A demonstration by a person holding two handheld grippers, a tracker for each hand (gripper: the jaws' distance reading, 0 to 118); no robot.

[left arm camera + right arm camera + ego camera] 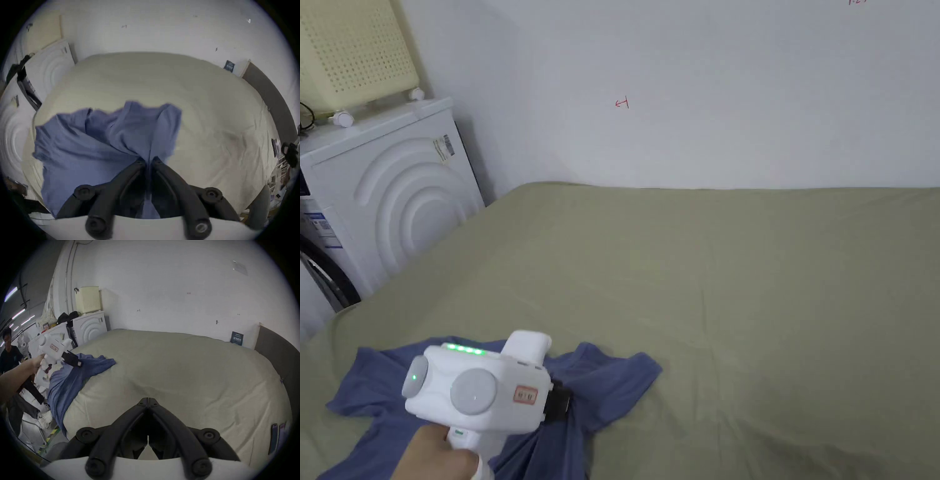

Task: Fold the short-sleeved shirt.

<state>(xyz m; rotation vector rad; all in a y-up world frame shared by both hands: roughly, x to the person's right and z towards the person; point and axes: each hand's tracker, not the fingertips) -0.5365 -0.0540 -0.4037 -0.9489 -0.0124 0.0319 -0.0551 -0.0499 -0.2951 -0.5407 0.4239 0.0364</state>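
On the bed's near-left corner, blue shirt pinched between left gripper jaws; right gripper jaws pressed together, empty.

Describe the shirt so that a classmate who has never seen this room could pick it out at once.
Start at the wide bed under its olive-green sheet. At its near left corner, beside the white washing machine, lies the short-sleeved shirt, crumpled, pinched by the left gripper. It is the one blue cloth there.
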